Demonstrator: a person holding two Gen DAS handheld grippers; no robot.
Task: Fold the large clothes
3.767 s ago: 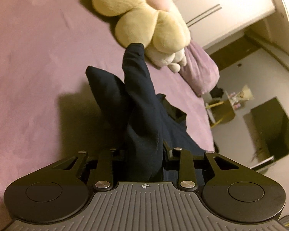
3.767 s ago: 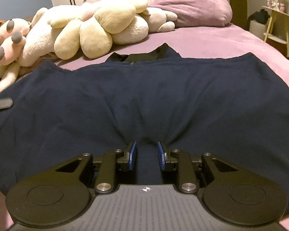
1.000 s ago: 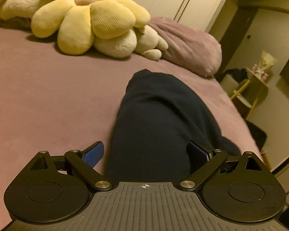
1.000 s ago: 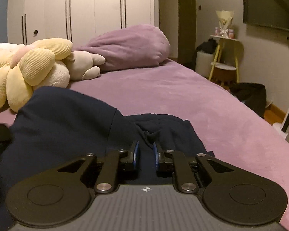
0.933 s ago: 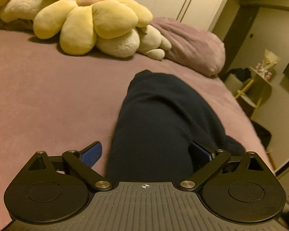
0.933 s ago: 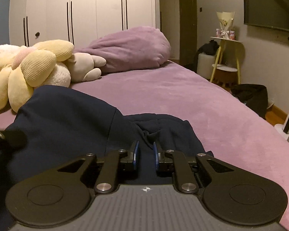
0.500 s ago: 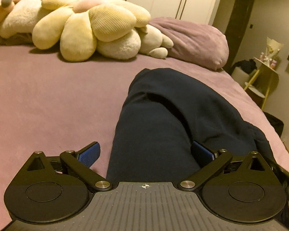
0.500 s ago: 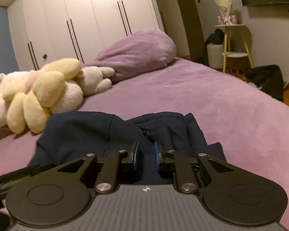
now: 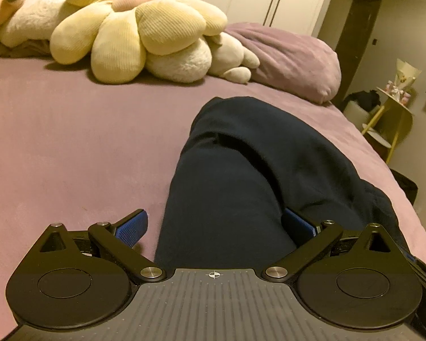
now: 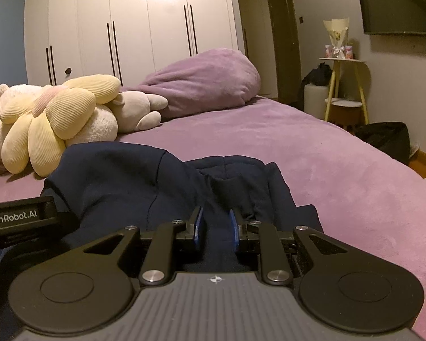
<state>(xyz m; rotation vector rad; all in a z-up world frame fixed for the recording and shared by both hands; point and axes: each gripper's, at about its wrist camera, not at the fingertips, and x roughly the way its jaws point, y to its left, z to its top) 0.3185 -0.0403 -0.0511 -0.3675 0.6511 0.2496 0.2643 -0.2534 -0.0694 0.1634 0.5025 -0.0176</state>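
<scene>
A dark navy garment (image 9: 241, 170) lies folded lengthwise in a long strip on the purple bed (image 9: 71, 142). My left gripper (image 9: 215, 227) is open wide, its blue pads either side of the strip's near end. In the right wrist view the garment (image 10: 133, 187) is bunched in front of me. My right gripper (image 10: 215, 227) is shut on a fold of the garment. The left gripper's body shows at the left edge of the right wrist view.
Yellow flower and cream plush toys (image 9: 133, 31) and a purple pillow (image 9: 292, 59) lie at the head of the bed. White wardrobes (image 10: 133, 28) stand behind. A yellow side table (image 10: 343, 85) and a dark bag (image 10: 386, 139) stand right of the bed.
My left gripper let go of the garment and opened wide. The spread garment now lies folded into a narrow strip. In the last second both views shifted slightly; my right gripper stayed shut on cloth.
</scene>
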